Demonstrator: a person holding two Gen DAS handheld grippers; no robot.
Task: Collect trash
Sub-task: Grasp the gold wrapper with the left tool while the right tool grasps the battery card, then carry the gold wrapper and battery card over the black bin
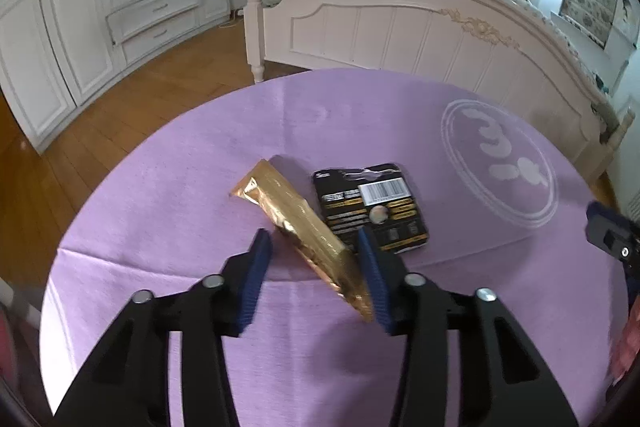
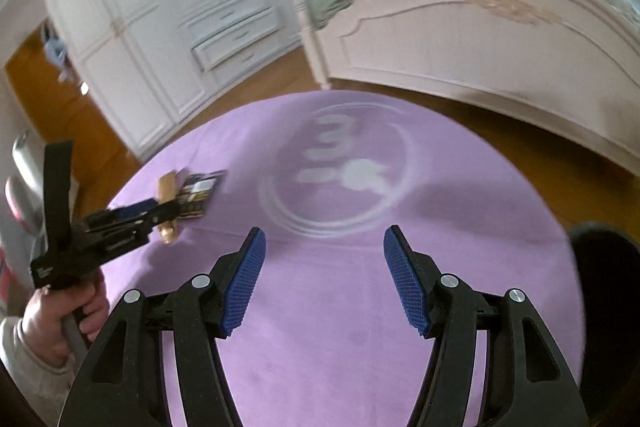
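Nearest my left camera, the left gripper (image 1: 314, 239) had its blue pads either side of the gold wrapper (image 1: 298, 223). The right pad touched the wrapper's near end; the left pad stood clear, so I would not call it a pinch. The wrapper lay slantwise on the purple tablecloth (image 1: 160, 211), left of its white round emblem (image 1: 500, 163), with its far end pointing away from me. A black blister card (image 1: 372, 207) lay between wrapper and emblem, just beside the wrapper. My right gripper (image 2: 324, 251) hung spread and empty over bare cloth on the emblem's near side. That view was blurred, but a hand (image 2: 60, 315) seemed to grip the left tool's handle.
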